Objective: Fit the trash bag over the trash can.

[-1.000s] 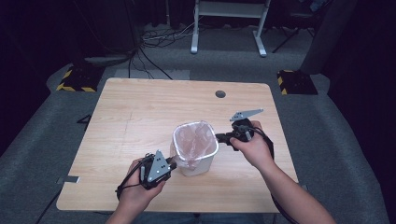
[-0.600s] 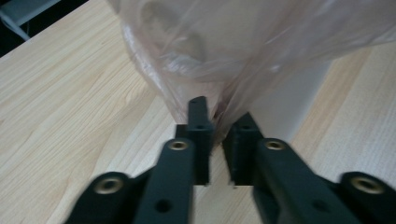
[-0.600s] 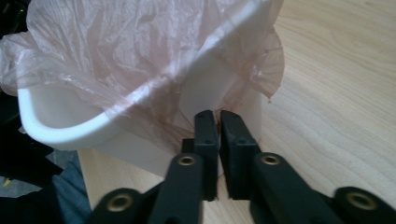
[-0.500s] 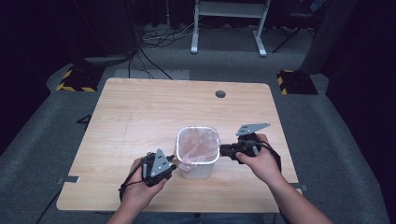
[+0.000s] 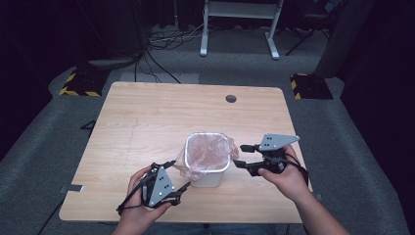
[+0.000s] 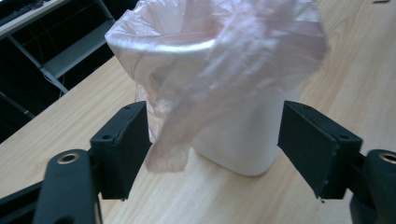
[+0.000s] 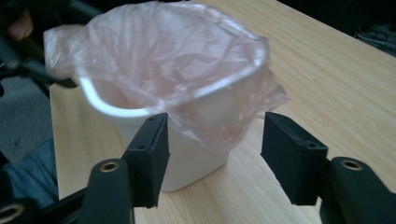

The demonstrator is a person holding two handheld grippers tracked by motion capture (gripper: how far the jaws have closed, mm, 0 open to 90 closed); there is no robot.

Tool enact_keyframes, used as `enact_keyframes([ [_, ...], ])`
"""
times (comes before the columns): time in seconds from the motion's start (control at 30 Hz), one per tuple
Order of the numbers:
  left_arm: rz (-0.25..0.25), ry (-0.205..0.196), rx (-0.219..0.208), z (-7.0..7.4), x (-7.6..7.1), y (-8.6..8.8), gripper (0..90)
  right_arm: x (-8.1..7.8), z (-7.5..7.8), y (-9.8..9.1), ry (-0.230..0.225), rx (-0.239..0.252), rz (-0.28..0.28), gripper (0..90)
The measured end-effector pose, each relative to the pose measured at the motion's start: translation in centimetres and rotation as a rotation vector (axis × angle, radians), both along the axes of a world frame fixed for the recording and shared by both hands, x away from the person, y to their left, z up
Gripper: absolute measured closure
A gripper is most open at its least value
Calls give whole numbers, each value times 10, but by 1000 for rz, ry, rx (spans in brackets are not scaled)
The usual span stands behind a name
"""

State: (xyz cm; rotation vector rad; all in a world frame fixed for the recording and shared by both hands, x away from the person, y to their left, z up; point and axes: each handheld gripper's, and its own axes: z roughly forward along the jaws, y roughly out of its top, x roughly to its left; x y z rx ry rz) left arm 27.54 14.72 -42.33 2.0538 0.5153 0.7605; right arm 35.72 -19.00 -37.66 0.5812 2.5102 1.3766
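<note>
A small white bin (image 5: 209,177) lined with a thin pink plastic bag (image 5: 208,154) stands on the wooden table (image 5: 147,117), toward its near edge. The bag's edge is folded over the rim and hangs loose on both sides. My left gripper (image 5: 177,176) is at the bin's near left, and its jaws have just been opening. A bag flap (image 6: 173,140) dangles between them, untouched by the pads (image 6: 122,149). My right gripper (image 5: 241,155) is at the bin's right, jaws also just opening, either side of another hanging flap (image 7: 238,116) without pressing it.
A round cable hole (image 5: 231,98) sits near the table's far edge. Behind the table stand a white metal frame (image 5: 240,19), floor cables and black-and-yellow floor blocks (image 5: 78,81). In the right gripper view, the other hand and its gripper (image 7: 28,65) show beyond the bin.
Both grippers went from closed on the bag's edges to open, letting the flaps drop over the rim. The right hand drew back toward the table's near edge; the left barely moved.
</note>
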Motion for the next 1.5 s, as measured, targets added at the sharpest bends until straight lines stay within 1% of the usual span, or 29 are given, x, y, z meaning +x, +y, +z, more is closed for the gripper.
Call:
enact_keyframes([
  [0.03, 0, 0, 0, 0, 0, 0, 286, -2, 0, 3, -17, -20, 22, 417],
  [0.07, -11, 27, -4, -1, 6, -2, 313, -3, -1, 7, -31, -38, 48, 460],
  [0.13, -16, 41, -2, -2, 8, -3, 365, -6, -2, 12, -13, -60, 127, 664],
  [0.17, -30, 57, -5, -2, 9, -4, 474, -6, -4, 13, 10, -49, 140, 751],
  [0.2, -49, 95, -4, -3, 10, -5, 522, -5, -5, 13, 14, -57, 134, 832],
  [0.23, -48, 95, 4, -4, 10, -6, 543, -5, -7, 13, 13, -68, 129, 885],
  [0.3, -53, 103, 15, -4, 10, -5, 683, -4, -11, 13, 23, -53, 123, 900],
  [0.37, -57, 117, 15, -5, 10, -5, 711, -5, -14, 12, 28, -47, 120, 900],
  [0.4, -54, 130, 13, -6, 10, -5, 797, -7, -18, 13, 35, -45, 122, 900],
  [0.43, -54, 134, 16, -6, 10, -4, 818, -8, -20, 14, 39, -48, 123, 900],
  [0.63, -65, 159, 44, -12, 10, -8, 864, -14, -34, 21, 69, -109, 158, 900],
  [0.67, -64, 166, 56, -13, 11, -8, 872, -13, -39, 23, 87, -126, 161, 900],
  [0.7, -55, 175, 56, -17, 13, -9, 880, -12, -52, 27, 121, -153, 161, 900],
  [0.77, -49, 178, 54, -19, 14, -6, 879, -12, -63, 30, 132, -176, 158, 900],
  [0.8, -49, 178, 54, -19, 14, -6, 875, -12, -63, 30, 132, -176, 158, 900],
  [0.87, -34, 167, 39, -18, 12, -2, 870, -16, -59, 23, 114, -132, 123, 886],
  [0.9, -34, 167, 39, -18, 12, -2, 860, -16, -59, 23, 114, -132, 123, 886],
  [0.93, -20, 150, 26, -16, 11, 1, 835, -19, -46, 14, 79, -90, 79, 789],
  [0.97, -20, 150, 26, -16, 11, 1, 811, -21, -38, 9, 65, -66, 65, 738],
  [1.0, -13, 142, 22, -15, 11, 2, 811, -21, -38, 9, 65, -66, 65, 738],
  [1.07, 1, 135, 4, -13, 10, 5, 794, -25, -24, 2, 13, -38, 36, 609],
  [1.1, 23, 117, -18, -11, 12, 7, 696, -30, -14, 0, -45, -20, 6, 492],
  [1.13, 23, 117, -18, -11, 12, 7, 625, -32, -12, 1, -72, -23, 3, 442],
  [1.17, 34, 111, -25, -10, 13, 8, 642, -32, -11, 4, -91, -32, 3, 403],
  [1.23, 38, 104, -29, -7, 14, 8, 658, -30, -14, 10, -112, -66, 6, 386],
  [1.3, 21, 109, -39, -3, 14, 7, 741, -26, -19, 17, -115, -97, 15, 387],
  [1.4, 10, 105, -31, 1, 13, 6, 841, -23, -23, 22, -126, -109, 26, 418],
  [1.47, 9, 97, -34, 4, 14, 6, 862, -19, -21, 22, -156, -125, 23, 501],
  [1.5, 9, 90, -31, 6, 14, 5, 877, -17, -16, 20, -182, -143, 30, 612],
])
